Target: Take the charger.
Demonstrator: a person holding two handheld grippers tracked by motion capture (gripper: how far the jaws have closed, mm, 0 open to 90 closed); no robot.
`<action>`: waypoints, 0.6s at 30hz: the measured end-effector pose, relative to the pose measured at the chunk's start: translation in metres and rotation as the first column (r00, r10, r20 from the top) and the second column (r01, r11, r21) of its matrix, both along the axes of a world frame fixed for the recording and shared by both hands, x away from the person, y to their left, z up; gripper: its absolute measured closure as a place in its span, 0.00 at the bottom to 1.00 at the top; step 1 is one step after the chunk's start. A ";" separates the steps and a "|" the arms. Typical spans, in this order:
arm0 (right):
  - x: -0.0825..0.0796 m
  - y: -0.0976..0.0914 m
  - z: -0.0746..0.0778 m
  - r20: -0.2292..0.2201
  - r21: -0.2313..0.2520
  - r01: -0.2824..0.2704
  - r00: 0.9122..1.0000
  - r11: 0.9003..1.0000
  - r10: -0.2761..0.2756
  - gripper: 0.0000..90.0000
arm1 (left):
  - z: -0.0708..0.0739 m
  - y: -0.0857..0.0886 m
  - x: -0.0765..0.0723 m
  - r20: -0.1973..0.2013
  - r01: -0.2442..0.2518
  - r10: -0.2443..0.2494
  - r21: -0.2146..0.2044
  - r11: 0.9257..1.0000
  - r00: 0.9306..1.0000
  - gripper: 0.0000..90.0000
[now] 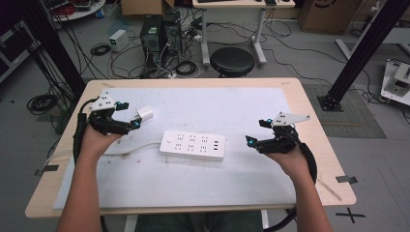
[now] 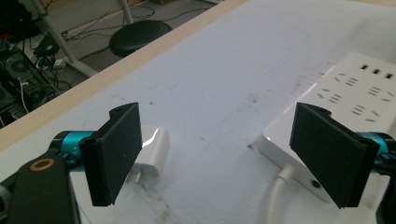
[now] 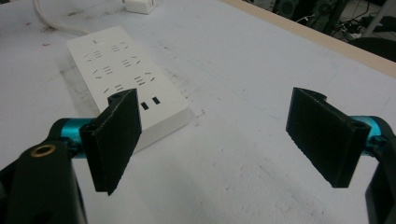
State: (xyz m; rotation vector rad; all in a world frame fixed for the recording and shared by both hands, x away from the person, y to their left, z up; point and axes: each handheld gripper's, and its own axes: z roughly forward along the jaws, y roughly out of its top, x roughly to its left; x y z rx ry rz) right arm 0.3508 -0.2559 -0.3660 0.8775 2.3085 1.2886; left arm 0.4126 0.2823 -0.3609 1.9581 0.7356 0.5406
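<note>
Item: white power strip [image 1: 193, 145], six-outlet face with three USB ports at one end, lying flat near the middle of the white mat [image 1: 232, 179] on the wooden table [image 1: 309, 121]; its white cord [image 1: 130, 151] trails off toward the person's left

Item: white charger plug [image 1: 144, 114], prongs exposed, lying loose on the mat just beyond the strip's cord end, apart from the strip; no outlet occupied

Item: left gripper [image 1: 129, 118], jaws spread wide, nothing between the pads; in the left gripper view the charger plug [image 2: 152, 151] sits just behind the left-hand pad, not pinched

Item: right gripper [image 1: 256, 133], jaws spread wide, empty, hovering off the USB end of the strip, not touching it; the right gripper view shows the strip [image 3: 126, 70] ahead and to one side

Status, as judged: work looks to be plugging the charger into the strip. Nothing done yet: plug ungrasped, strip unsteadied. Remaining: pick up plug, align prongs, press into an outlet
</note>
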 end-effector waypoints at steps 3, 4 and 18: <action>0.000 0.001 -0.001 -0.005 -0.007 0.003 1.000 1.000 -0.004 0.20 | -0.005 0.002 0.024 -0.030 -0.008 0.008 0.008 1.000 1.000 0.19; -0.001 0.002 -0.001 -0.008 -0.007 0.000 1.000 1.000 0.000 0.20 | -0.007 0.003 0.031 -0.045 -0.018 0.019 0.018 1.000 0.999 0.19; -0.004 0.011 -0.005 -0.018 -0.031 -0.009 1.000 0.999 0.009 0.20 | -0.067 0.008 0.092 -0.165 -0.039 0.043 0.029 0.999 0.985 0.19</action>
